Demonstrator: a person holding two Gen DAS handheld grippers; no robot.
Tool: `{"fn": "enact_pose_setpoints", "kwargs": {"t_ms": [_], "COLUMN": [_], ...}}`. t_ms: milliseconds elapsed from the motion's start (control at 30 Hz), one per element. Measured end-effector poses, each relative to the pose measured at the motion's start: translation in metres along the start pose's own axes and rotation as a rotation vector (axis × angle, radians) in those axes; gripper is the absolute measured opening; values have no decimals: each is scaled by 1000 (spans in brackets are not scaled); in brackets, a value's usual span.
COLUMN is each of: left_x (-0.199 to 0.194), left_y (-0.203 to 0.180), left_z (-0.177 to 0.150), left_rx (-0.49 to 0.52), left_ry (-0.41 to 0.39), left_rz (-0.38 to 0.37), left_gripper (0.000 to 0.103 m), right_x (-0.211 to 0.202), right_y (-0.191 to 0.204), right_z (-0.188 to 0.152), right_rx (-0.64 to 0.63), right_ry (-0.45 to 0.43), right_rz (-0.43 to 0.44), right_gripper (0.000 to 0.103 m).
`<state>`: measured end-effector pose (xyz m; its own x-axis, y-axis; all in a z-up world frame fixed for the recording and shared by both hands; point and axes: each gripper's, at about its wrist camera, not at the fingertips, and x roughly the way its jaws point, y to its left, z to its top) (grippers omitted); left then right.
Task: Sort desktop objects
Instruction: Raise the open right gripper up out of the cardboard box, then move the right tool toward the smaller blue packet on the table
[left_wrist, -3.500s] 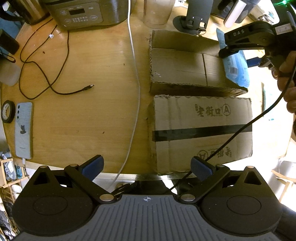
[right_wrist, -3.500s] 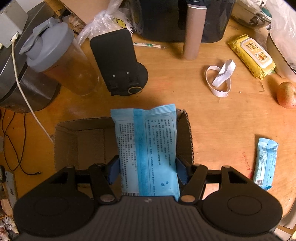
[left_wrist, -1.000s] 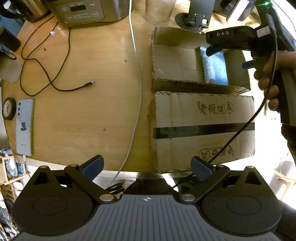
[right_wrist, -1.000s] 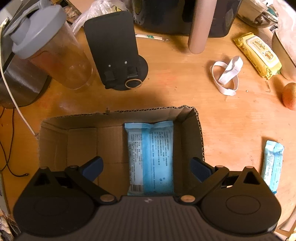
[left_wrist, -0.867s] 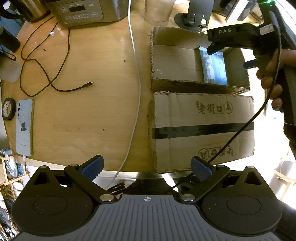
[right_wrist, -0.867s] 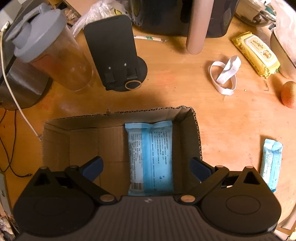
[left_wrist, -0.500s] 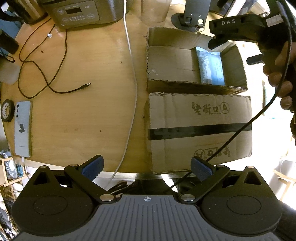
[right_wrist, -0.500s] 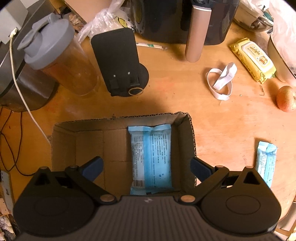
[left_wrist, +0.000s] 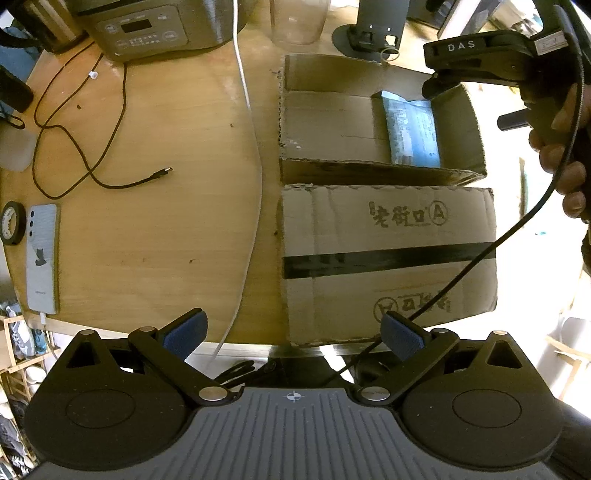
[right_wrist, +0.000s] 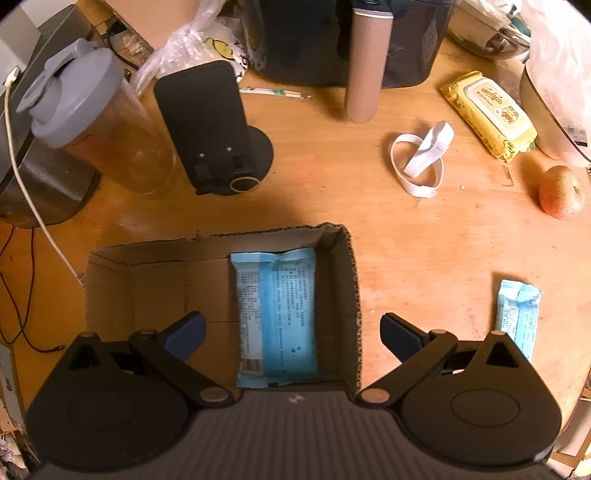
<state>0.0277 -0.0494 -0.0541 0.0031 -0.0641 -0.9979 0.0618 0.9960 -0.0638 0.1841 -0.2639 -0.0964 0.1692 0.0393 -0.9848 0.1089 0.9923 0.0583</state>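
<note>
The right gripper (right_wrist: 291, 332) hangs over the open cardboard box (right_wrist: 110, 280) with its jaws spread wide and nothing between them; the blue wet-wipe pack (right_wrist: 277, 314) lies flat against the box's right wall, low in the centre of the right wrist view. To my eye the next job is the smaller blue packet (right_wrist: 517, 317) lying on the wooden table (right_wrist: 424, 251) at lower right, just outside the box. I'd swing right, come straight down and close across its narrow width. The left gripper (left_wrist: 293, 334) waits spread and empty at the table's near edge.
</note>
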Motion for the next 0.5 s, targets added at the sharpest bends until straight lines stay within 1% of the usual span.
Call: {"fn": "enact_pose_setpoints", "kwargs": {"t_ms": [500], "left_x": [0], "left_y": [-13], "left_z": [0], "left_rx": [-3], "left_ry": [-2], "left_rz": [9], "left_gripper": [103], "right_x": [0], "right_y": [-27], "right_z": [0], "right_rx": [14], "right_ry": [10], "right_rz": [-11], "right_gripper": [103]}}
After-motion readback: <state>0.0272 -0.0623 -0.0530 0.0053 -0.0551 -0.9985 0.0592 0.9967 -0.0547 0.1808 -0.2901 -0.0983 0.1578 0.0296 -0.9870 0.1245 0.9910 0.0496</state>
